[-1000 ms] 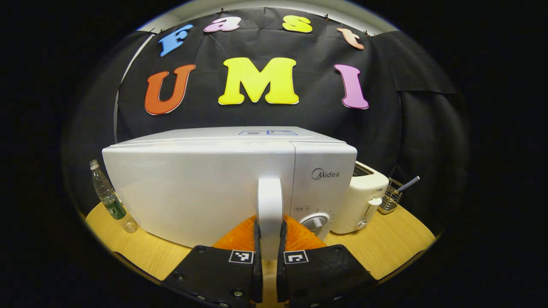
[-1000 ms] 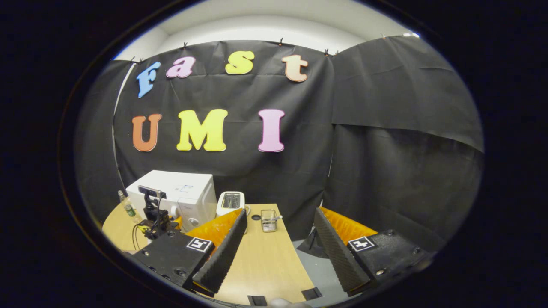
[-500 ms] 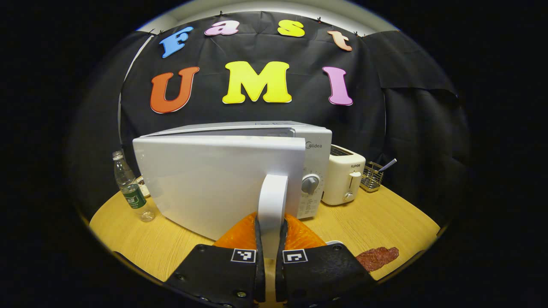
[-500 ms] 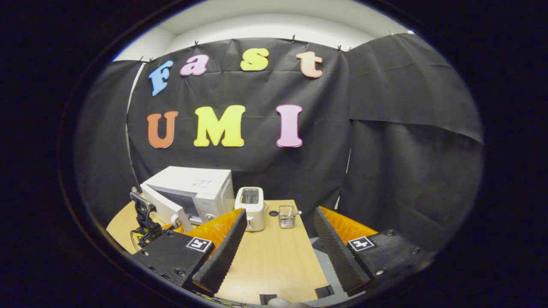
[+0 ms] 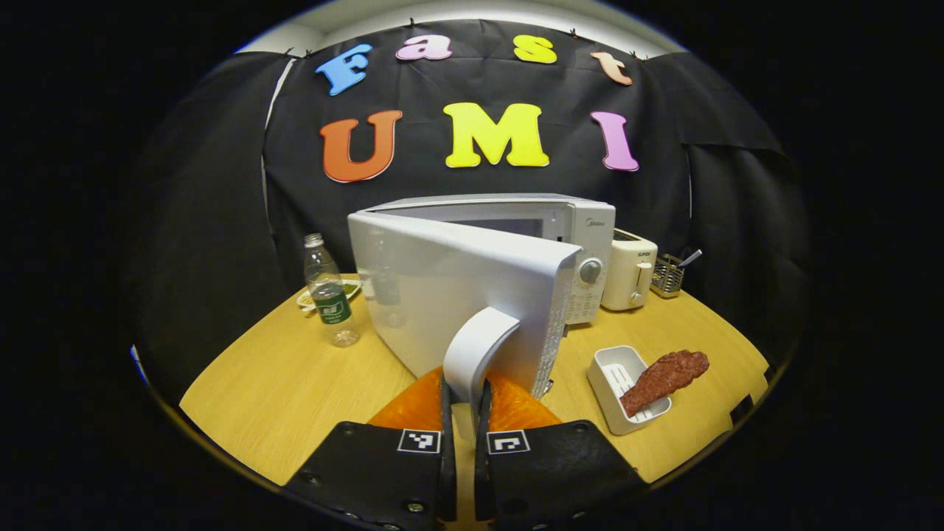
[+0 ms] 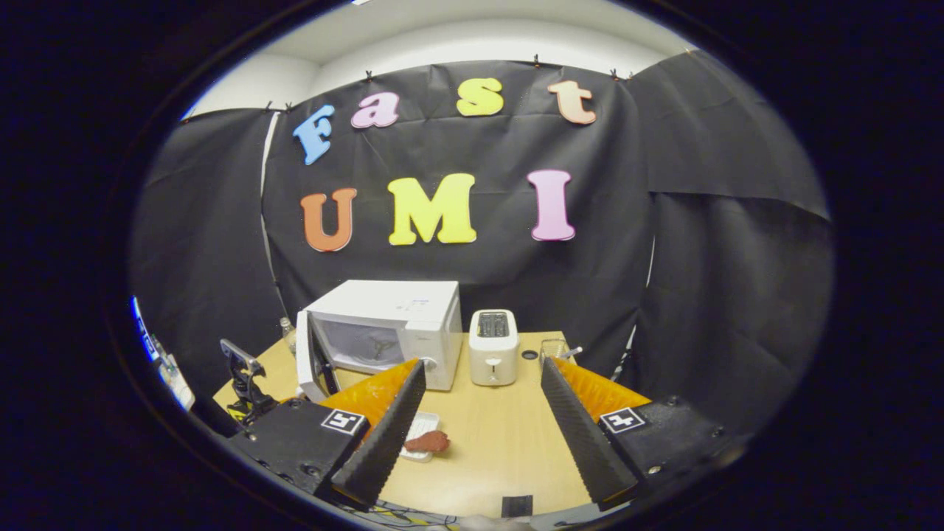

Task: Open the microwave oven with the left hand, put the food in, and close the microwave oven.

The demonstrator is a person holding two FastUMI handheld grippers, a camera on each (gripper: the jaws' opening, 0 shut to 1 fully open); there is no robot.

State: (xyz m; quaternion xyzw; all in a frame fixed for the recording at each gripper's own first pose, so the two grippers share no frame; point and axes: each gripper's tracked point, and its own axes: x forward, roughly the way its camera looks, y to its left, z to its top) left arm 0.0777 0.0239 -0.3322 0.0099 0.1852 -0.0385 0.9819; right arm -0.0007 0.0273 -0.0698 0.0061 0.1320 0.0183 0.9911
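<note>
Gripping the handle of the swung-out door

The left gripper (image 5: pixel 463 402) has its jaws clenched on the white curved plastic door handle (image 5: pixel 476 345) of the white boxy microwave oven (image 5: pixel 516 254). Right of them, a reddish-brown piece of food (image 5: pixel 664 372) rests on a white rectangular tray (image 5: pixel 608 372) on the wooden counter (image 5: pixel 280 391). The right gripper (image 6: pixel 479 420) hangs released above the counter.

White microwave (image 6: pixel 402 313) at the back of the wooden table, its door (image 5: pixel 450 284) swung partly open on the left hinge, curved white handle (image 5: pixel 476 343), reddish-brown meat (image 5: pixel 664 372) lying across a small white tray (image 5: pixel 611 369) in front
</note>
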